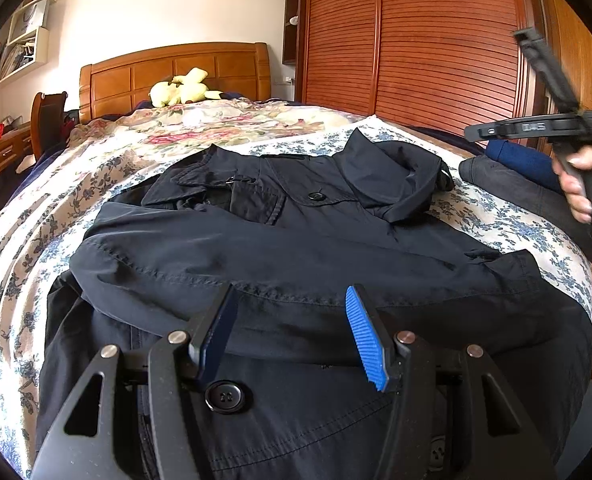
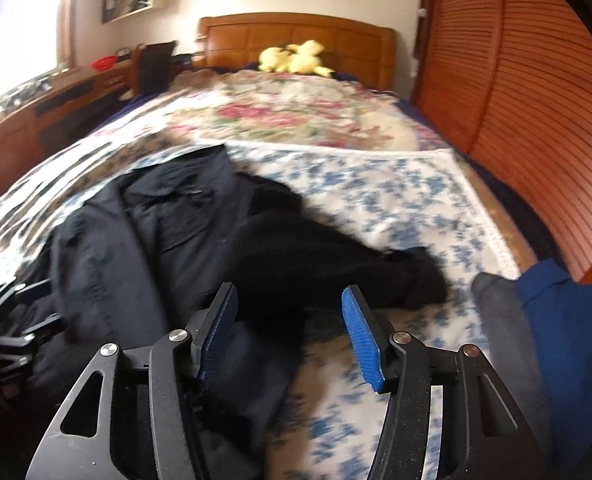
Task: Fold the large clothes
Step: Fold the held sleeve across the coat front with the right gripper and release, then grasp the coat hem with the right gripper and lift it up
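Observation:
A large dark navy coat [image 1: 296, 248] lies spread on the bed, collar toward the headboard, with one sleeve folded across its front. My left gripper [image 1: 292, 300] is open just above the coat's lower part, holding nothing. My right gripper [image 2: 290, 300] is open and empty, held above the coat's right side [image 2: 168, 240]; its view is blurred. In the left wrist view the right gripper's body [image 1: 535, 128] and the hand holding it show at the right, raised off the bed. The left gripper [image 2: 12, 332] shows at the left edge of the right wrist view.
The bed carries a blue-flowered sheet [image 1: 495, 216] and a rose-patterned quilt [image 2: 296, 120]. A yellow plush toy [image 1: 184, 88] sits by the wooden headboard. Folded dark and blue clothes [image 2: 543, 320] lie at the bed's right edge. A slatted wooden wardrobe [image 1: 415, 40] stands right; a desk [image 2: 36, 112] left.

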Action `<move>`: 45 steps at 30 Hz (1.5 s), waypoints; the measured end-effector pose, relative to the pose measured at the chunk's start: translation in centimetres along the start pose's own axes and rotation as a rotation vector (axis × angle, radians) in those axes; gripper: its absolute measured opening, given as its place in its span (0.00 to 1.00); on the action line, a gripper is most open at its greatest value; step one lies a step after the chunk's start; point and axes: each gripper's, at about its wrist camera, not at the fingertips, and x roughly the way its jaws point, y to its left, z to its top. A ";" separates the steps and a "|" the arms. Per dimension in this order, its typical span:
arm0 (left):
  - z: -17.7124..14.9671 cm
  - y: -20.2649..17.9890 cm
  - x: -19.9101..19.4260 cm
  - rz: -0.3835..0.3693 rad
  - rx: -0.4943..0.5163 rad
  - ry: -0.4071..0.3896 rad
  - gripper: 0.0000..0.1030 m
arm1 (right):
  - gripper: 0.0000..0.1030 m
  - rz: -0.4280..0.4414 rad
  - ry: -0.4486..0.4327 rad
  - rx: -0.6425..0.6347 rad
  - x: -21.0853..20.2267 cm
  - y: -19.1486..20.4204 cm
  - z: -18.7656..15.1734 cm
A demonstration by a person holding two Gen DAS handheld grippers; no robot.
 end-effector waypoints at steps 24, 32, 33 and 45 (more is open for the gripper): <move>-0.2 -0.1 0.0 -0.001 0.010 -0.002 0.54 | 0.57 -0.181 0.291 0.269 16.3 -12.7 -2.9; 0.0 -0.6 -0.6 0.021 0.033 -0.021 0.54 | 0.19 -0.177 0.219 0.150 14.8 -10.5 -2.3; 0.1 -0.7 -0.9 0.021 0.034 -0.027 0.54 | 0.15 -0.175 0.198 0.134 14.2 -9.9 -2.0; 0.5 0.6 -6.0 0.022 0.000 -0.076 0.54 | 0.11 -0.132 -0.062 -0.003 0.7 -3.8 4.2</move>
